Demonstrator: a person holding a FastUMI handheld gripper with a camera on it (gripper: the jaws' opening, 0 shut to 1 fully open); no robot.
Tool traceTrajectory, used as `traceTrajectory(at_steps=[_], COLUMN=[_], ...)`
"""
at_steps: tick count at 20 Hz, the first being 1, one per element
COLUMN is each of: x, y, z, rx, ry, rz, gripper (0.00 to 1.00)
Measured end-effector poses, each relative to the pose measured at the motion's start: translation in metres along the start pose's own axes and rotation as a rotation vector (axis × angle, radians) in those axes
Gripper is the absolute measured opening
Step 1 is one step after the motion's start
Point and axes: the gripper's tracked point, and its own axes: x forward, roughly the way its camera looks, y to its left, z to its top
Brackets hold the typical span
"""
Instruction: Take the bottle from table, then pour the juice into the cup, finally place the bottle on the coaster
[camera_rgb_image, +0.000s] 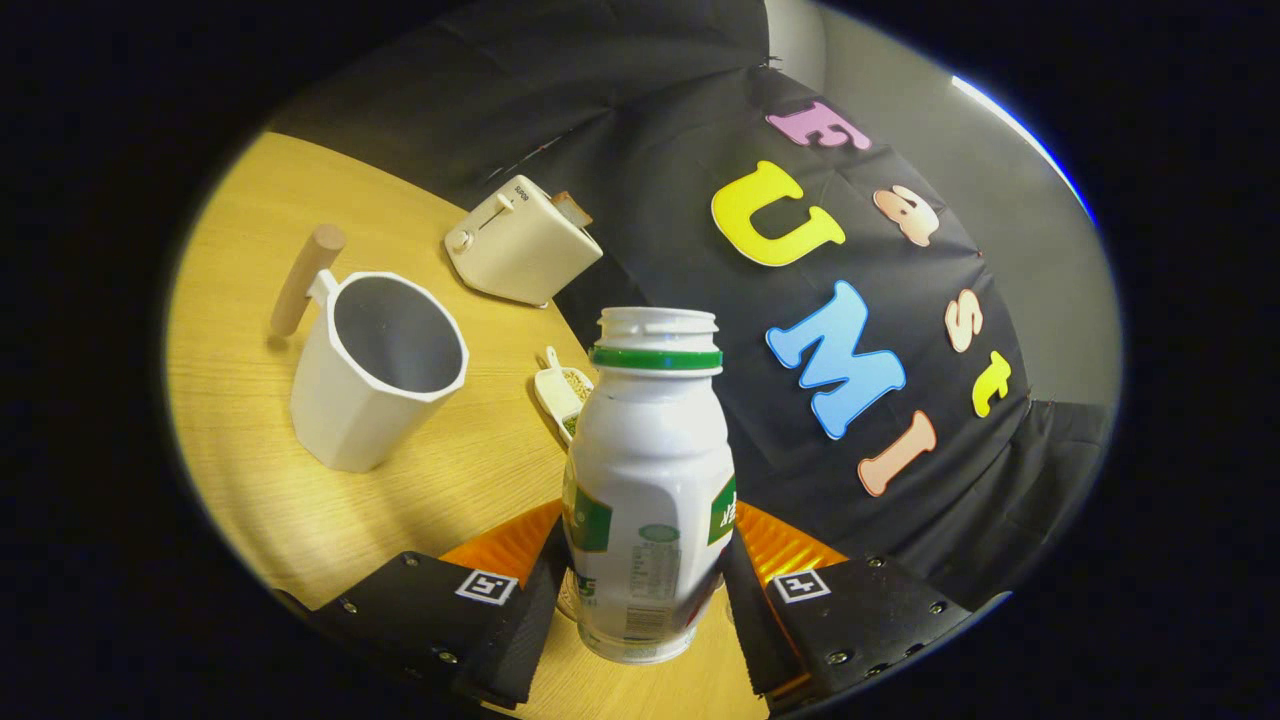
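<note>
The gripper (642, 590) has its two fingers clamped on the lower body of the bottle (648, 480), one finger pressed against each side. The bottle is white plastic with a green ring under its open, capless mouth and green label patches on its sides; it stands roughly upright between the fingers, its base just above or on the table (300, 520), which I cannot tell apart. An orange ribbed coaster (790, 545) lies directly behind the bottle's base, showing on both sides of it just ahead of the fingers. Beyond the fingers and off to the left stands the cup (375, 370), a white faceted mug with a grey inside and a wooden peg handle on its far side; it is upright, well apart from the bottle. Just past the bottle's shoulder, on the left, lies a small white scoop (562, 392) holding something greenish. Further out, beyond the scoop, a cream toaster (520, 240) sits near the table's far edge against the black cloth wall.
</note>
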Motion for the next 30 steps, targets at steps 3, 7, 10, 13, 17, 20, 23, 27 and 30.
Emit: traceTrajectory(at_steps=[3, 7, 10, 13, 17, 20, 23, 27, 30], x=[0.001, 0.0, -0.001, 0.002, 0.004, 0.005, 0.006, 0.007, 0.007], y=[0.001, 0.002, 0.003, 0.005, 0.008, 0.009, 0.009, 0.008, 0.009], z=[0.001, 0.004, 0.008, 0.013, 0.014, 0.016, 0.016, 0.018, 0.017], rx=[-0.066, -0.162, -0.225, -0.296, -0.366, -0.391, -0.414, -0.443, -0.447], ry=[0.004, 0.0, -0.007, -0.015, -0.005, -0.001, 0.002, 0.003, 0.006], rz=[0.001, -0.004, -0.017, -0.027, -0.016, -0.013, -0.013, -0.008, 0.0], gripper=[0.78, 0.78, 0.78, 0.78, 0.78, 0.78, 0.78, 0.78, 0.77])
